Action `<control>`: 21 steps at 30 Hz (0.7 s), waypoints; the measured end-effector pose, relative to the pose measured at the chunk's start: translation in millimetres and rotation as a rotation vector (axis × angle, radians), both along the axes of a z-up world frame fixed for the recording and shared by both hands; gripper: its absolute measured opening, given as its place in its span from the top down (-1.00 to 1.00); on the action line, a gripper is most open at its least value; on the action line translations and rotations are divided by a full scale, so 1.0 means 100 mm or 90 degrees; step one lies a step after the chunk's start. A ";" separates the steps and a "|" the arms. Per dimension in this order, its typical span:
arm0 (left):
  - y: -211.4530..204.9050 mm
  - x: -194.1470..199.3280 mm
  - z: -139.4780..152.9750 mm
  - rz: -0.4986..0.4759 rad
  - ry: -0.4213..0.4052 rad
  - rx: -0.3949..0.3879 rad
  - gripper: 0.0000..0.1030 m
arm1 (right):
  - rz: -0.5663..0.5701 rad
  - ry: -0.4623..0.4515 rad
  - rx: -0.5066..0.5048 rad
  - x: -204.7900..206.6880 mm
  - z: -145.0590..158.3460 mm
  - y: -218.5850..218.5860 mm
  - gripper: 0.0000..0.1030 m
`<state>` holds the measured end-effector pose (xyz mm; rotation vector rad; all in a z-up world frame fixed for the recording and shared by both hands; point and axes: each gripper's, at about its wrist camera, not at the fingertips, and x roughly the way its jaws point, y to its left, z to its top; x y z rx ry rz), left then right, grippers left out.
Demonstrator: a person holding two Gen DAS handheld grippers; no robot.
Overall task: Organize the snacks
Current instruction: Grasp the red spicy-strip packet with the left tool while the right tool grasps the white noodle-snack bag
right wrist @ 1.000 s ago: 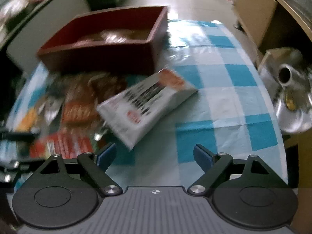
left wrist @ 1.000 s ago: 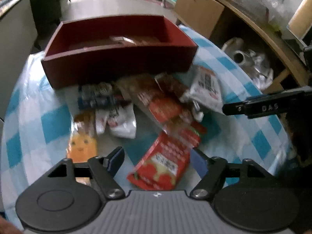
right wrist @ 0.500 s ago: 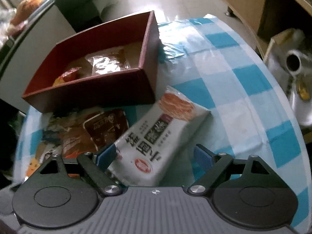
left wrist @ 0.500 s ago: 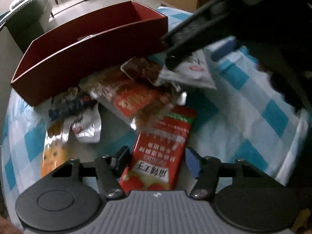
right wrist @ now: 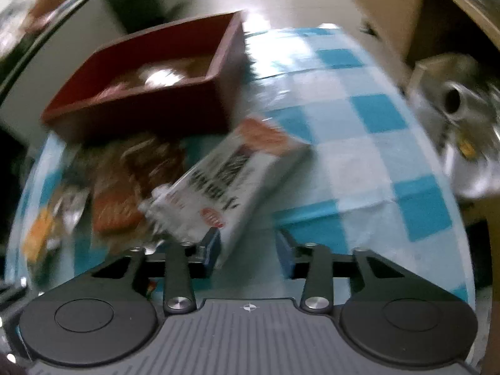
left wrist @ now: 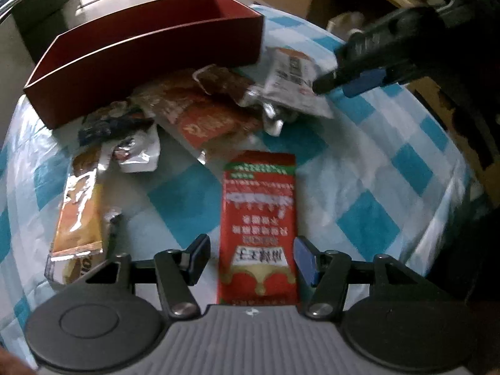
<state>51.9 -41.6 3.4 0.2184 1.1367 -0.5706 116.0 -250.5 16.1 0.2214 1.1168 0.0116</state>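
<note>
A long red snack packet [left wrist: 257,218] lies on the blue-checked tablecloth [left wrist: 375,225], its near end between my left gripper's [left wrist: 252,257] fingers. The pads sit against its long edges. A white snack packet [right wrist: 237,175] leans on the snack pile, and my right gripper [right wrist: 248,247] has narrowed onto its near corner. The left wrist view shows that right gripper [left wrist: 340,86] pinching the white packet's [left wrist: 290,78] edge. Behind the pile stands the dark red box [right wrist: 140,109] with some packets [right wrist: 159,76] inside.
Loose snacks lie before the red box [left wrist: 150,50]: a brown packet [left wrist: 225,84], an orange-red one [left wrist: 212,122], a small white one [left wrist: 137,153], an orange one [left wrist: 78,215]. Right of the table stand a metal kettle [right wrist: 462,100] and a cardboard box [right wrist: 390,9].
My left gripper came down over the red packet and its jaws narrowed around it. My right gripper's jaws went from wide to closed at the white packet's near end.
</note>
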 end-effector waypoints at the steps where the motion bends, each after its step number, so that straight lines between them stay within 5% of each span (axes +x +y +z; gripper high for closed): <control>1: -0.02 0.03 0.02 0.006 0.001 -0.002 -0.03 | -0.022 -0.010 0.032 0.03 0.03 -0.06 -0.06; 5: -0.16 0.14 -0.04 0.024 0.008 -0.004 -0.22 | -0.085 -0.036 0.142 0.23 0.06 -0.07 -0.71; 7: -0.25 0.14 -0.06 0.023 -0.014 0.012 -0.26 | -0.099 -0.014 0.143 0.37 -0.04 0.00 -0.72; 11: -0.37 0.04 -0.12 -0.002 -0.066 0.057 -0.14 | -0.081 0.003 0.029 0.48 -0.18 0.17 -0.49; 12: -0.38 0.03 -0.11 -0.010 -0.066 0.052 0.01 | -0.062 -0.004 0.000 0.47 -0.18 0.21 -0.44; 16: -0.36 -0.04 -0.09 -0.022 -0.062 0.055 0.05 | 0.020 -0.010 -0.083 0.33 -0.14 0.30 -0.15; 21: -0.28 -0.09 -0.07 -0.001 -0.048 0.055 0.13 | 0.090 -0.028 -0.140 0.01 -0.03 0.46 -0.04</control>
